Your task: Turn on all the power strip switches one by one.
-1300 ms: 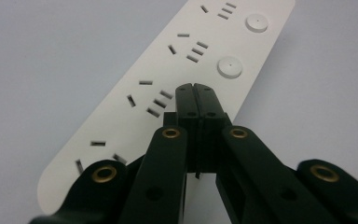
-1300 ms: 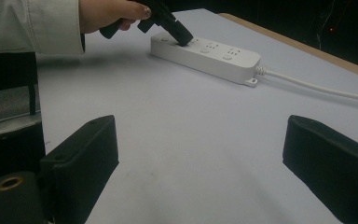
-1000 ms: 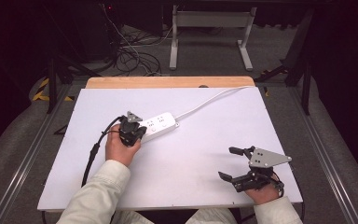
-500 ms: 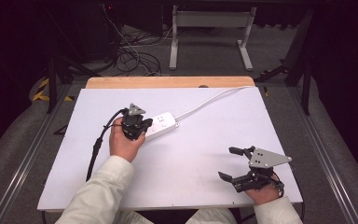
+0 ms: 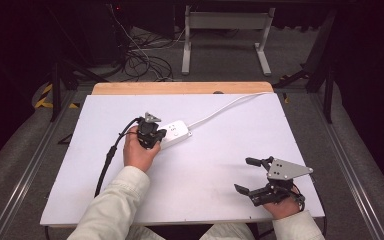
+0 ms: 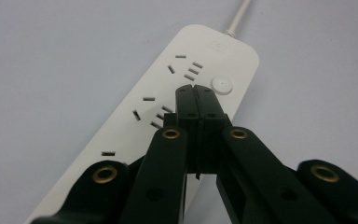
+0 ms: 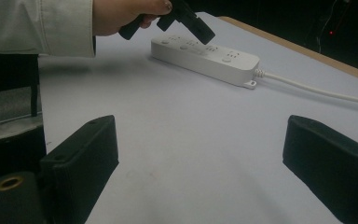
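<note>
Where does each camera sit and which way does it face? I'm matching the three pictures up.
High view: above the person's side, looking forward and down on the white table; both forearms and grippers show.
Left gripper view: rides the left gripper, looking along its shut black jaws at the white plastic power strip.
Right gripper view: rides the right gripper, jaws open, facing across the table.
All views share the strip.

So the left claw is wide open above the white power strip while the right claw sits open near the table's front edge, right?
Not quite. The left claw is shut, its jaws pressed together with nothing between them, as the left gripper view shows. It does hang above the white power strip, and the right claw sits open near the table's front edge.
</note>
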Available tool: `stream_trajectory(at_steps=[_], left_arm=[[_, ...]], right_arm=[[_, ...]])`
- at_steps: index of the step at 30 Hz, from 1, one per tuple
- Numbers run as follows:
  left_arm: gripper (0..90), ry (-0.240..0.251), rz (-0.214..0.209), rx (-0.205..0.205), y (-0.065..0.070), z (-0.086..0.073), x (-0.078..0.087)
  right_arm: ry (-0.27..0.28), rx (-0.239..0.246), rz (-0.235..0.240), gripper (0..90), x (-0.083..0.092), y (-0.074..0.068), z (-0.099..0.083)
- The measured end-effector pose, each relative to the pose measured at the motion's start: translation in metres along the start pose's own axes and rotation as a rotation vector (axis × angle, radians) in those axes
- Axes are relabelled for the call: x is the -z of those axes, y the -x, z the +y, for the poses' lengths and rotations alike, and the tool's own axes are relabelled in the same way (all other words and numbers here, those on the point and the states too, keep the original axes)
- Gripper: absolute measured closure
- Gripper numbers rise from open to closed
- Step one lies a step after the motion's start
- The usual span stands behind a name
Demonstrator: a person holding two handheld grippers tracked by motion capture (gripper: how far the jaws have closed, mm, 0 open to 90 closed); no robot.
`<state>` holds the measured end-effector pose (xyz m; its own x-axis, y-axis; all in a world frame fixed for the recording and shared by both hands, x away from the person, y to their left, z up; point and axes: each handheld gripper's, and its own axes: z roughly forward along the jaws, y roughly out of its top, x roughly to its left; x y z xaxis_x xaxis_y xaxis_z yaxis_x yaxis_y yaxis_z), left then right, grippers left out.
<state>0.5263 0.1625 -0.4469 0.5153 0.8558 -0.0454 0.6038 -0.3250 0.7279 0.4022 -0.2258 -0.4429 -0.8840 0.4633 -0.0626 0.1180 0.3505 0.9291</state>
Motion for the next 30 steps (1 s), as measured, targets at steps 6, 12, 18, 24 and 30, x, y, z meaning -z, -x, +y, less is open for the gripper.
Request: stream_trajectory(at_steps=[6, 12, 18, 24, 30], left_arm=[[90.0, -0.012, 0.001, -0.01, 0.0, -0.001, -0.004], [90.0, -0.018, 0.006, -0.011, 0.001, -0.001, -0.008], [90.0, -0.033, 0.008, -0.012, 0.0, -0.002, -0.01], [90.0, -0.021, 0.008, -0.028, 0.001, -0.004, -0.011], [90.0, -0.021, 0.019, -0.022, 0.003, -0.005, -0.012]], right_arm=[[0.0, 0.002, 0.0, 10.5, 0.0, 0.0, 0.0], [0.0, 0.0, 0.003, 10.5, 0.0, 0.001, 0.0], [0.0, 0.001, 0.005, 10.5, 0.0, 0.001, 0.0], [0.001, 0.001, 0.007, 10.5, 0.0, 0.001, 0.0], [0.003, 0.001, 0.008, 10.5, 0.001, 0.001, 0.0]])
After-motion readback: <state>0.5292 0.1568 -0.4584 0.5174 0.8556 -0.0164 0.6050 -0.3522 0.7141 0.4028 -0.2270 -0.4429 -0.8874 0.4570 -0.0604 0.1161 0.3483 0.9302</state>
